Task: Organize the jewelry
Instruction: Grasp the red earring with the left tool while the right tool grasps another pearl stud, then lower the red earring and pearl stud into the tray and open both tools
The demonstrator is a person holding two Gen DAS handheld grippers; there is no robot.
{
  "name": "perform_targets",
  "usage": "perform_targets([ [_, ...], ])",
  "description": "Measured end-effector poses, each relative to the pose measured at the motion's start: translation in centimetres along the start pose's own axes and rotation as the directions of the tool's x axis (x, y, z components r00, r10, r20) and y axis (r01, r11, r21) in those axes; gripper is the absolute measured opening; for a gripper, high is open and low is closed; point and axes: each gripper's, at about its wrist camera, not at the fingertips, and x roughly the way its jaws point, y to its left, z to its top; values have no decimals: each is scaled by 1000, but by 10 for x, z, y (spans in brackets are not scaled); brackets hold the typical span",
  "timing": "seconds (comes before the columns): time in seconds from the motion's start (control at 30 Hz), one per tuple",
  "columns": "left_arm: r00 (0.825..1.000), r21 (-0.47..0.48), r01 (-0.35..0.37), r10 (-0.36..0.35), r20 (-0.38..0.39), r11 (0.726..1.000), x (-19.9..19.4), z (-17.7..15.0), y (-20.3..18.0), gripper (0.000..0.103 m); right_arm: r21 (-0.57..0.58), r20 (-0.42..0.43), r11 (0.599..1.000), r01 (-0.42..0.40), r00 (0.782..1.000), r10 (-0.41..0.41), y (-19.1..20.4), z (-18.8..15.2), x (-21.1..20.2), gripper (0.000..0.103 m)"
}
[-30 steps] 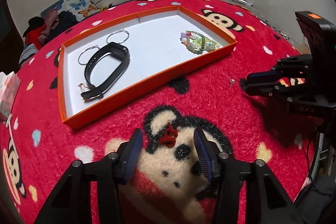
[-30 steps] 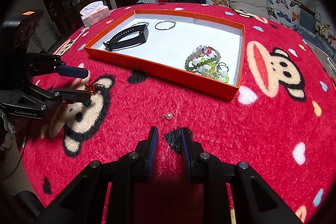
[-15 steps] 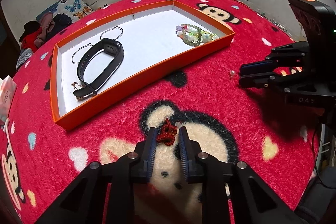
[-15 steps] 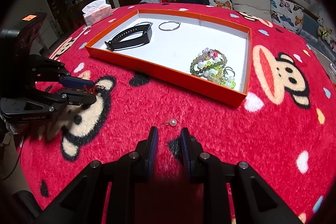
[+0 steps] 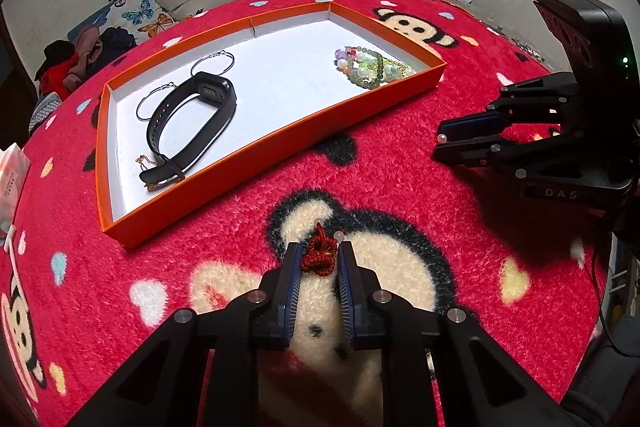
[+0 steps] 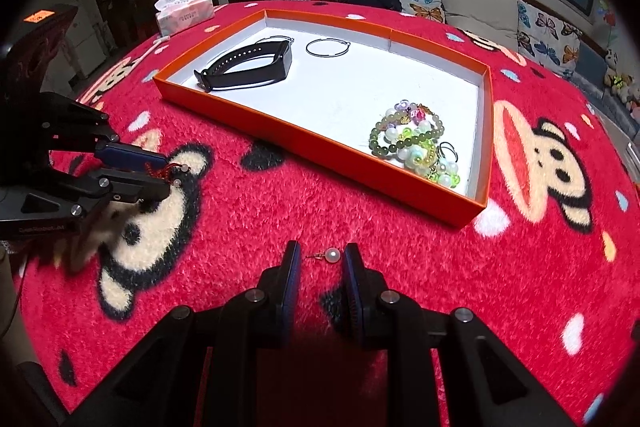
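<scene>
1. The right gripper (image 6: 319, 257) is low over a fuzzy red blanket (image 6: 280, 203) with cartoon monkey faces.
2. A small pearl earring (image 6: 330, 255) lies on the blanket between its two fingers. The fingers sit close on each side but do not touch it.
3. The left gripper (image 6: 170, 173) is off to the left, pinching a red knotted cord (image 6: 162, 171) with white beads.
4. Behind is an orange tray (image 6: 320, 143) with a white floor.
5. In the tray are a black wristband (image 6: 248, 69), a thin hoop (image 6: 327, 47), and a pile of bead bracelets (image 6: 414, 141).
6. A tissue pack (image 6: 184, 7) sits far back.
</scene>
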Motion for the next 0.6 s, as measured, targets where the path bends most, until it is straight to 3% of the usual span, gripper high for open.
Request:
perform_targets([
  [0.23, 1000, 1, -1, 1, 0, 1000, -1, -1, 1, 20, -31, 7, 999, 30, 1000, -30, 6, 1, 1, 23],
  [0.6, 1000, -25, 8, -7, 30, 1000, -17, 2, 1, 18, 0, 30, 1000, 7, 1000, -7, 1, 1, -11, 21],
])
